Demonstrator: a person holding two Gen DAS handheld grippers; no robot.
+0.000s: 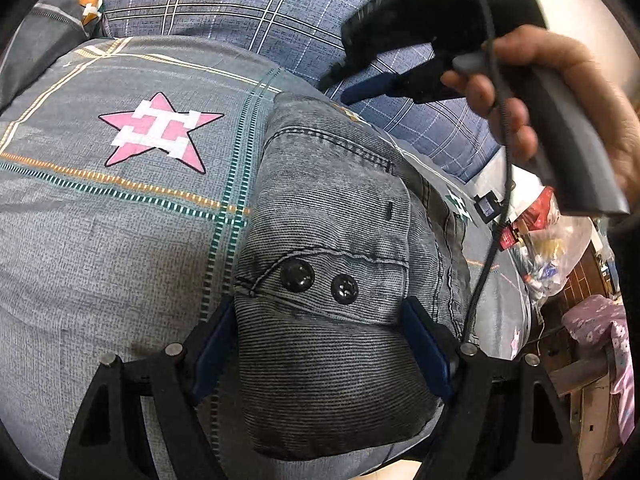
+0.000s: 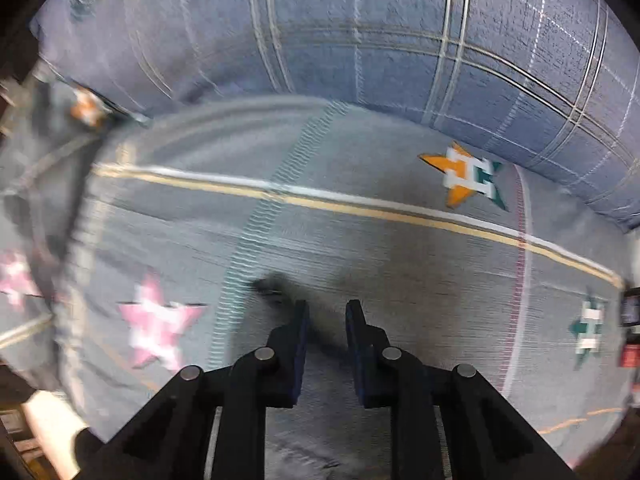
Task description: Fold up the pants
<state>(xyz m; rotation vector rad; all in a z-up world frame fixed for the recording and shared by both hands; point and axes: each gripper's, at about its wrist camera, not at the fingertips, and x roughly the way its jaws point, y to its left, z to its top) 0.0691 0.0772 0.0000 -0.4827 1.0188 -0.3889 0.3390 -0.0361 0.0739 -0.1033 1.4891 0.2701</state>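
The grey denim pants (image 1: 332,264) lie folded in a thick bundle on the bed, two black buttons facing up. In the left wrist view my left gripper (image 1: 320,344) has its blue pads on either side of the bundle's near end, closed on it. My right gripper (image 1: 360,92) shows there too, held in a hand above the bundle's far end, clear of the cloth. In the right wrist view the right gripper (image 2: 327,340) has a narrow gap between its pads and holds nothing; that view is motion-blurred and shows no pants.
A grey bedsheet (image 1: 100,240) with pink stars covers the bed. A blue plaid pillow (image 1: 240,0) lies along the far side, also seen in the right wrist view (image 2: 360,40). A plastic bag of items (image 1: 548,248) and furniture stand past the bed's right edge.
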